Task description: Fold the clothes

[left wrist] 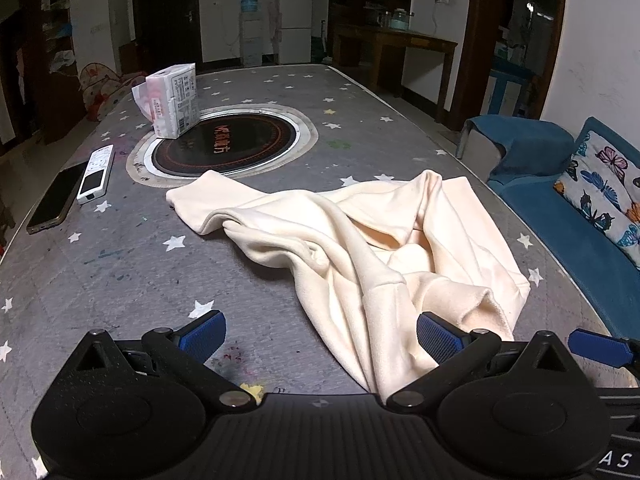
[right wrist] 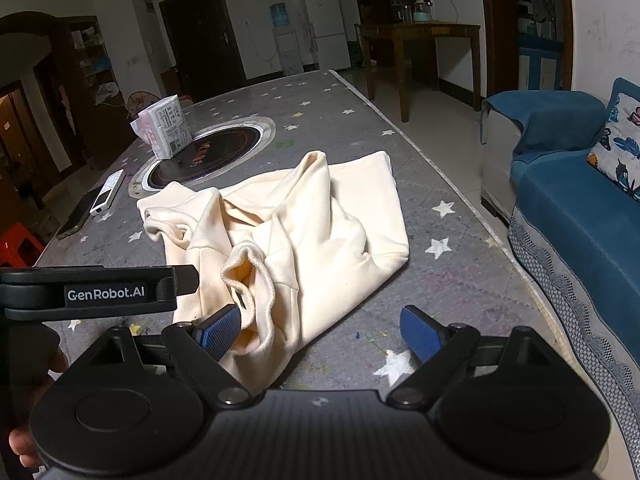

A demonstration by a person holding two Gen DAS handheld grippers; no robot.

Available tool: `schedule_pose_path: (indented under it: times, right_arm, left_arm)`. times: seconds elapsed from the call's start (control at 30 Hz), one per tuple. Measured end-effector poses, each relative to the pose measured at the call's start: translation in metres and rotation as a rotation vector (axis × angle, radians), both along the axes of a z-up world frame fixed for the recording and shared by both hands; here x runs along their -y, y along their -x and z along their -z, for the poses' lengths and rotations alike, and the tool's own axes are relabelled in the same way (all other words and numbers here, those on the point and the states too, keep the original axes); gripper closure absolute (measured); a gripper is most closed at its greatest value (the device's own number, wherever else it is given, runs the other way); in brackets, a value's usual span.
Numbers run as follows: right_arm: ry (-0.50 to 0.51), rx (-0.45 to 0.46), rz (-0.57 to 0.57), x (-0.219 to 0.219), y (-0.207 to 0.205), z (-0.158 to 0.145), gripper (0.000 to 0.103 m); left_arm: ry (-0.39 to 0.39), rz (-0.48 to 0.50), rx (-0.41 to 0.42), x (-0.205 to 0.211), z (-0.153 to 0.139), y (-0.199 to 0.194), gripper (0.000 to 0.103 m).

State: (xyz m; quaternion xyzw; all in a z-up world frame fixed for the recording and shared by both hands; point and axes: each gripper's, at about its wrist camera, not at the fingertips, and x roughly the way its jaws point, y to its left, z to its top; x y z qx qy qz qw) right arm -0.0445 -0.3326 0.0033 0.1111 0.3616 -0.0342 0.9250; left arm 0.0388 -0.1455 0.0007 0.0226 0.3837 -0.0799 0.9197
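Both my left tongs (left wrist: 320, 334) and right tongs (right wrist: 322, 330) hung released at the near hem of the cream sweatshirt (left wrist: 360, 236), which lay crumpled on the star-patterned worktop (left wrist: 120, 272); no fold was made, all remained.

I see 1 cream sweatshirt (left wrist: 360, 240) lying crumpled and unfolded on the table, just ahead of my fingertips. A ribbed cuff (right wrist: 250, 276) stands open just beyond my right gripper's left finger (right wrist: 220, 330).
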Motion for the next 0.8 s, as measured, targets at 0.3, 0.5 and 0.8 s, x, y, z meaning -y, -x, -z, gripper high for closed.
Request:
schedule_pose_path:
  times: [0.3,0.5,0.8]
  right_arm:
    - [-0.007,-0.002,-0.005,0.001,-0.002,0.002,0.017]
    - [-0.008,0.010,-0.023,0.004,-0.009,-0.002,0.021]
    - [-0.001,0.009,-0.050,0.014,-0.032,-0.005,0.035]
  left_arm:
    - [0.044,0.025,-0.008,-0.002,0.000,-0.008,0.006]
    - [0.093,0.030,-0.026,-0.004,-0.002,-0.023,0.017]
    - [0.091,0.074,-0.061,0.006,0.005,-0.047,0.058]
